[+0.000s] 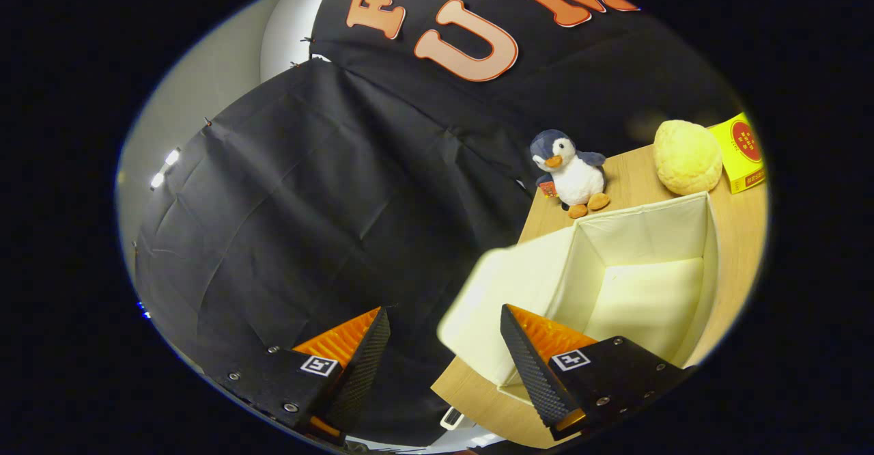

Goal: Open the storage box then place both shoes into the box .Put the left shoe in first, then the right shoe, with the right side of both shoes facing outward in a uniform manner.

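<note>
Gripper (pixel 444 335) released, fingers wide apart, nothing between them. Box (pixel 642 284) open, cream fabric, interior empty, standing on table (pixel 741 250); near corner just ahead of right finger, flap (pixel 498 305) hanging out toward the gap. Penguin (pixel 570 171) upright beyond box. Yellow ball (pixel 686 156) and yellow carton (pixel 741 151) farther beyond, touching or nearly so.

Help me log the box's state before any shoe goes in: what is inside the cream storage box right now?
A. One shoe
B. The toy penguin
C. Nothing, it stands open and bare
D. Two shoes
C: the storage box stands open with only its bare floor showing, while the open gripper holds nothing.
</note>
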Available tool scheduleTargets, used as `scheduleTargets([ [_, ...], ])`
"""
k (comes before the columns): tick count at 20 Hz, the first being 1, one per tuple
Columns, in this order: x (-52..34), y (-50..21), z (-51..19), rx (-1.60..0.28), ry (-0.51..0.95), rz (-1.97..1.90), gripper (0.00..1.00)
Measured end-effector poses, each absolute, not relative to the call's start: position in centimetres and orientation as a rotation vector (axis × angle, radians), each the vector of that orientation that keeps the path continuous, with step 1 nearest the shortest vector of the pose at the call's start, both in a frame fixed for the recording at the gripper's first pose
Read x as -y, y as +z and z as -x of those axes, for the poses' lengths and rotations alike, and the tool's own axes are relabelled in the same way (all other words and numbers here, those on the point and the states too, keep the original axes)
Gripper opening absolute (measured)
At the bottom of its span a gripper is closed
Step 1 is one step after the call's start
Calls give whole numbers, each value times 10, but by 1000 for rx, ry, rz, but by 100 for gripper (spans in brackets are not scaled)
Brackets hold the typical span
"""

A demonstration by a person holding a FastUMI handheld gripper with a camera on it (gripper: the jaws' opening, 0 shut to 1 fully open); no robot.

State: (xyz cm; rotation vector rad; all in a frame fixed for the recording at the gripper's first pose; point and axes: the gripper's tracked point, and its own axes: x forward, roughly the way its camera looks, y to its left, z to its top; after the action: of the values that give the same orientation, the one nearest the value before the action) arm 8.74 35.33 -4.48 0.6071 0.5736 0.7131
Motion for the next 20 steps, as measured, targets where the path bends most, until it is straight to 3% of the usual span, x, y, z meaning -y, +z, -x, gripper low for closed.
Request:
scheduleTargets([
  [12, -197, -63, -99, -440, 306, -498, 98],
  [20, -56, -112, -61, -407, -13, -321, 98],
])
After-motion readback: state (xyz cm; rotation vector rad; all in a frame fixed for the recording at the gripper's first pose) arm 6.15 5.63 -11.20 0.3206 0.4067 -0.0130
